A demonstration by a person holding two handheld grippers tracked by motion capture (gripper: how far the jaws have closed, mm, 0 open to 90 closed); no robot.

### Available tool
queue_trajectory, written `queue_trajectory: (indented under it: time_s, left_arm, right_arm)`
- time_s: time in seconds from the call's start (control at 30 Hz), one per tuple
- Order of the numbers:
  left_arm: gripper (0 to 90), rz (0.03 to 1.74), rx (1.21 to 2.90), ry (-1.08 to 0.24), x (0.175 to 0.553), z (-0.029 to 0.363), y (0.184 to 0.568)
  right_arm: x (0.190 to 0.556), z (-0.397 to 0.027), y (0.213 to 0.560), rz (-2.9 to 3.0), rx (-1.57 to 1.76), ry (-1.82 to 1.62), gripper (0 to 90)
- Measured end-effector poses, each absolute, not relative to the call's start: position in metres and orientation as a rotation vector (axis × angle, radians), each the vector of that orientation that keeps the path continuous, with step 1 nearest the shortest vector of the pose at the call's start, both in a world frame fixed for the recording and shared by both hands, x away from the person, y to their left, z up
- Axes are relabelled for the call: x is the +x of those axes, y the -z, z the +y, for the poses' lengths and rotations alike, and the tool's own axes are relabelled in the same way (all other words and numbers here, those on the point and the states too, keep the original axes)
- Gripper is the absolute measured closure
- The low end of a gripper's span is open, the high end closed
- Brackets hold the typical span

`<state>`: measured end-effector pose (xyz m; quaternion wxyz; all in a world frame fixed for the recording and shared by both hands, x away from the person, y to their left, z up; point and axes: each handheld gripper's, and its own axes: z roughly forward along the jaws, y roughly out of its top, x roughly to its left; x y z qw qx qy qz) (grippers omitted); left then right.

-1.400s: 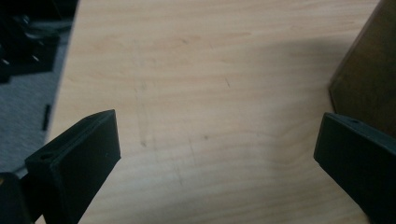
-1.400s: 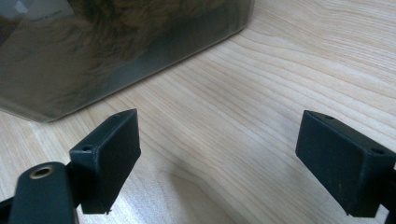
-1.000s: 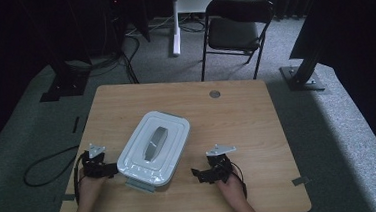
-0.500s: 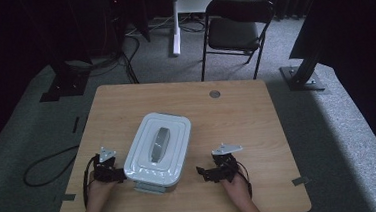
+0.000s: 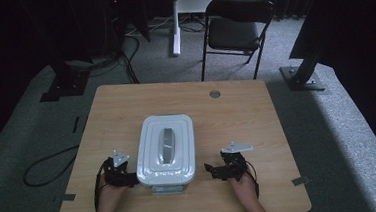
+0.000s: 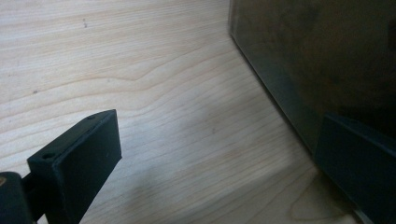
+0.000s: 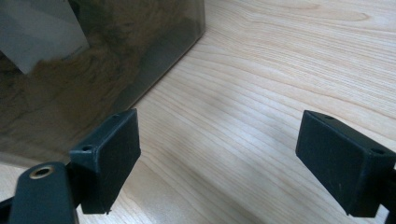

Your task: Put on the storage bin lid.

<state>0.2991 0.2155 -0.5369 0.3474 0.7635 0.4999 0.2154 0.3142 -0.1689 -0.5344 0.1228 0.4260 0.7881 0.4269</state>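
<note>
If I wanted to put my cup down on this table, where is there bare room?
The table is bare across its far half, between the white lidded box and the small round cap near the far edge. The strips along both side edges are also free. It is crowded at the near edge, where the left gripper and right gripper flank the box.

Black folding chair [image 5: 238,27] beyond the wooden table [image 5: 237,117], coiled cable [image 5: 45,166] on grey carpet [image 5: 349,140]

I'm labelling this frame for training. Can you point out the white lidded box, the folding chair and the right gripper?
white lidded box [image 5: 166,146]: high view, grey handle in the lid's middle.
folding chair [image 5: 233,35]: high view, seat pad.
right gripper [image 5: 211,170]: high view, between its open jaws' tips.
</note>
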Motion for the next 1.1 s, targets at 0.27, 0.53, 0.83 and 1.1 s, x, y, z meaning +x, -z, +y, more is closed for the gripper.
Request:
queue_trajectory:
  time_s: [0.27, 0.53, 0.83, 1.1]
  left_arm:
    - [1.8, 1.245, 1.974, -0.520, 0.298, 0.212, 0.540]
    - [1.8, 1.184, 1.958, -0.564, 0.297, 0.225, 0.537]
    - [1.9, 1.154, 1.906, -0.566, 0.294, 0.238, 0.537]
    - [1.8, 1.163, 1.887, -0.566, 0.288, 0.249, 0.536]
  right_arm:
    - [0.315, -0.172, 0.533, 2.297, 1.247, -1.245, 13.1]
    - [0.313, -0.189, 0.537, 2.263, 1.285, -1.217, 13.1]
    - [0.312, -0.205, 0.535, 2.205, 1.306, -1.217, 13.1]
    - [0.310, -0.206, 0.535, 2.205, 1.286, -1.224, 13.1]
